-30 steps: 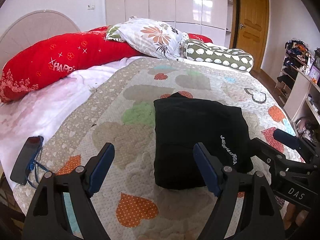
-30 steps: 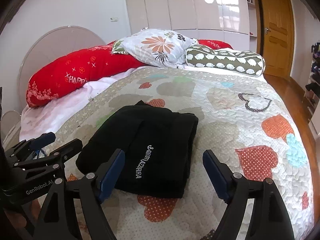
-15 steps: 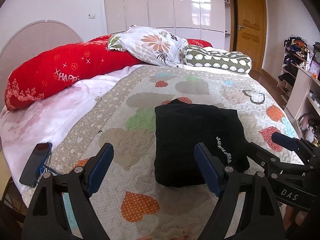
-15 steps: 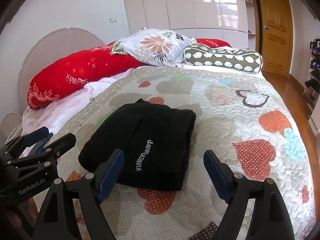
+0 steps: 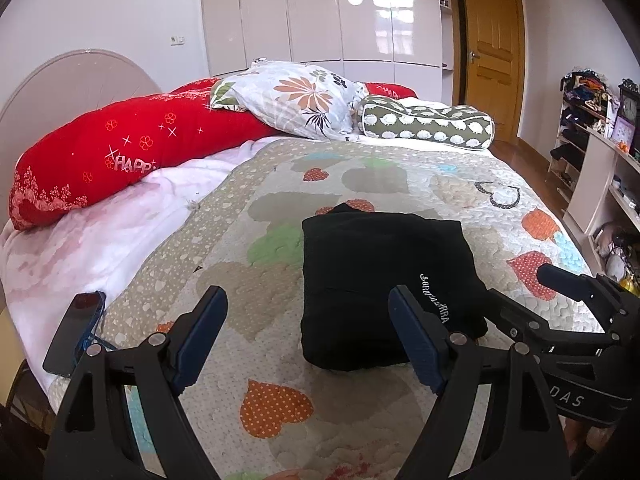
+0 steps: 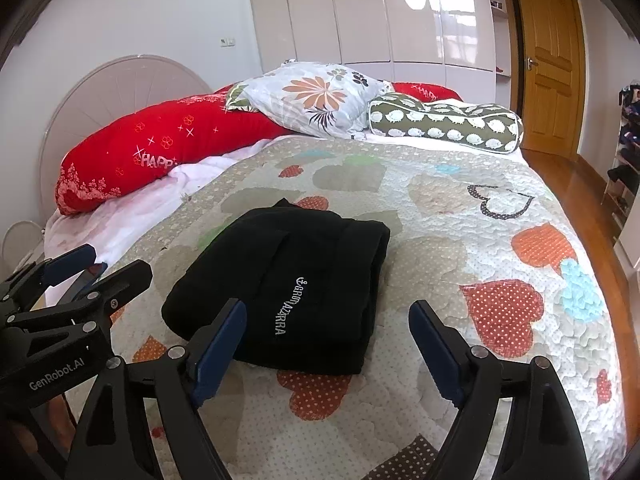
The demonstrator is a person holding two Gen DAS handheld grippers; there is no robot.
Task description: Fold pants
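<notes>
Black pants (image 5: 384, 280) folded; claws (image 5: 308, 332) agape, empty.

A quilt (image 5: 280, 208) with coloured hearts covers the bed across the middle of the frame, with a white sheet (image 5: 100, 236) showing along its left edge. At upper left a long red pillow (image 5: 132, 152) lies against the rounded headboard (image 5: 60, 80). A flowered pillow (image 5: 296, 100) rests on it at top centre, touching a green bolster (image 5: 428, 126) to its right. A dark phone (image 5: 74, 332) lies at the lower left edge of the bed. White wardrobe doors (image 5: 340, 12) and a wooden door (image 5: 492, 48) fill the top, and cluttered shelves (image 5: 592, 140) stand at the right.
</notes>
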